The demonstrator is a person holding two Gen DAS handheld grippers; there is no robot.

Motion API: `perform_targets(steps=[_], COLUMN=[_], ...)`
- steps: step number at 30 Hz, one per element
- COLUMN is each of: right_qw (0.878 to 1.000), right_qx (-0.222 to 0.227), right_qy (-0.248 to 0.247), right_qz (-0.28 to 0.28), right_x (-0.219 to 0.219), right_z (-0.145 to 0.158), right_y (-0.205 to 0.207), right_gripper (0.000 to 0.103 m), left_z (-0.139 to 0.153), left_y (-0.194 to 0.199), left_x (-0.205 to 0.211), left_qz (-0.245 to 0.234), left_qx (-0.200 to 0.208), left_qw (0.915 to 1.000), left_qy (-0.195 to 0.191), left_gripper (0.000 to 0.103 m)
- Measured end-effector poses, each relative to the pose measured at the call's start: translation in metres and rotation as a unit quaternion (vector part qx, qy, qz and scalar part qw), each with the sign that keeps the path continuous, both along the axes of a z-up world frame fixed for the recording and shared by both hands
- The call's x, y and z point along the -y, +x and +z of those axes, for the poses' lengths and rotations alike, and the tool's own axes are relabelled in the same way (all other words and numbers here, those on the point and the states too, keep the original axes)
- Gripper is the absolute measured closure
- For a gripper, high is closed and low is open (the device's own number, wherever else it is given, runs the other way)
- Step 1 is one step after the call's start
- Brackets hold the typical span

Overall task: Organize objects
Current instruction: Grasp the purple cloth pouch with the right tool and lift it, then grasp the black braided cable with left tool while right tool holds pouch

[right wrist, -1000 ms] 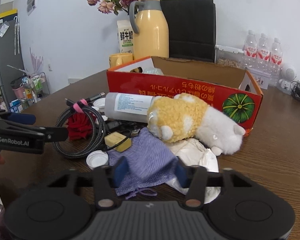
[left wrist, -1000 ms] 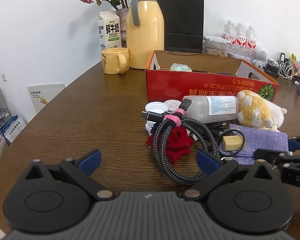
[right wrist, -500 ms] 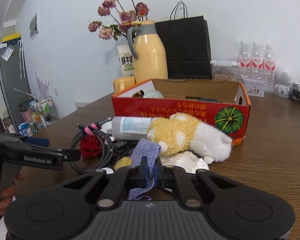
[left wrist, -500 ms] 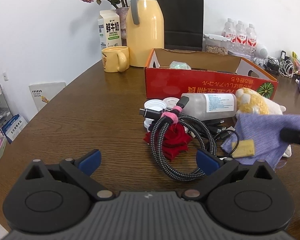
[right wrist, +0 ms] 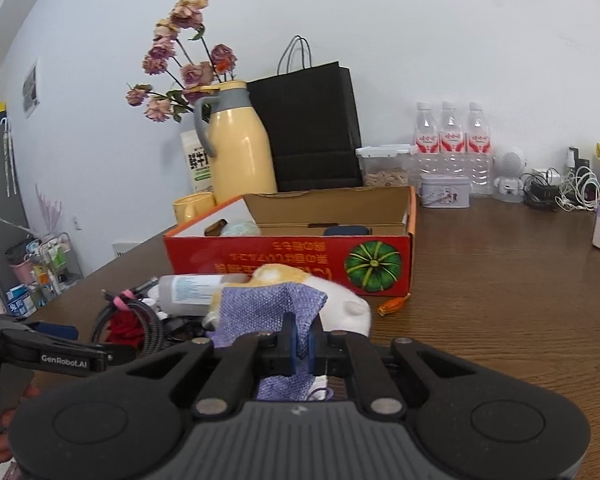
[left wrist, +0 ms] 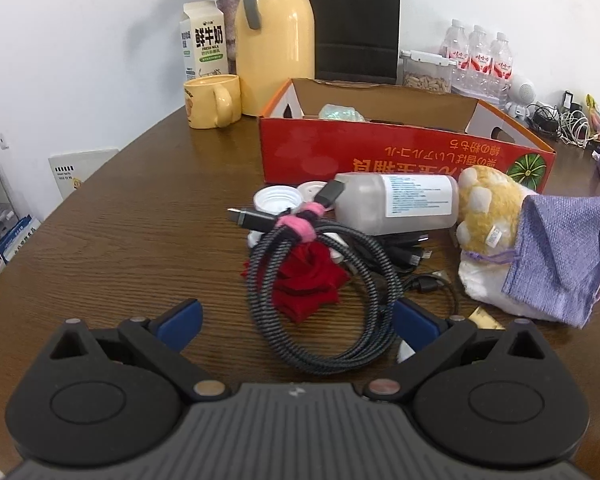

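My right gripper (right wrist: 302, 340) is shut on a purple cloth pouch (right wrist: 268, 308) and holds it lifted above the table; the pouch also hangs at the right of the left wrist view (left wrist: 556, 248). My left gripper (left wrist: 296, 316) is open and empty, low over the table before a coiled braided cable (left wrist: 320, 276) with a pink strap lying over a red fabric rose (left wrist: 304, 276). A white bottle (left wrist: 396, 204) lies on its side beside a yellow-and-white plush toy (left wrist: 488, 204). The red cardboard box (right wrist: 292, 256) stands open behind them.
A yellow jug (left wrist: 276, 36), yellow mug (left wrist: 212, 100), milk carton (left wrist: 204, 44), black paper bag (right wrist: 308, 128) and water bottles (right wrist: 452, 140) stand at the back. White caps (left wrist: 278, 200) lie by the cable. A small orange wrapper (right wrist: 394, 305) lies right of the box.
My right gripper shut on the purple pouch and lifted it off the table, rising and turning toward the box. The small yellow block slid off it. My left gripper stayed open, nearly still.
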State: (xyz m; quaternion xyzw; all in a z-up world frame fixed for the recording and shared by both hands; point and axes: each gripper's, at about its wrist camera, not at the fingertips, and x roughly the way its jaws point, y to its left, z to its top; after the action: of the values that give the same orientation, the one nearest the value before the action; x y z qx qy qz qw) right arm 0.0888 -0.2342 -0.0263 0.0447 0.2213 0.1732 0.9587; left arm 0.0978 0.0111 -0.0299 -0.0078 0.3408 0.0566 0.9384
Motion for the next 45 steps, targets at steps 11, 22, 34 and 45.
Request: perform_targets(steps=[11, 22, 34, 45], right_qw=[1.000, 1.000, 0.998, 0.998], right_qx=[-0.012, -0.014, 0.018, 0.013], right_qy=[0.006, 0.006, 0.021, 0.010], right_qz=[0.014, 0.017, 0.056, 0.056], right_x=[0.000, -0.001, -0.015, -0.023], right_z=[-0.012, -0.014, 0.015, 0.016], right_y=[0.007, 0.006, -0.008, -0.007], right_gripper=[0.098, 0.098, 0.098, 0.098], left_z=[-0.009, -0.008, 0.020, 0.007], left_y=[0.018, 0.008, -0.006, -0.010], left_x=[0.017, 0.015, 0.003, -0.012], left_qz=[0.026, 0.005, -0.026, -0.029], left_qx=[-0.007, 0.007, 0.036, 0.013], left_qw=[0.9996, 0.9999, 0.9987, 0.9992], left_qy=[0.013, -0.007, -0.025, -0.023], left_gripper=[0.000, 0.018, 0.084, 0.027])
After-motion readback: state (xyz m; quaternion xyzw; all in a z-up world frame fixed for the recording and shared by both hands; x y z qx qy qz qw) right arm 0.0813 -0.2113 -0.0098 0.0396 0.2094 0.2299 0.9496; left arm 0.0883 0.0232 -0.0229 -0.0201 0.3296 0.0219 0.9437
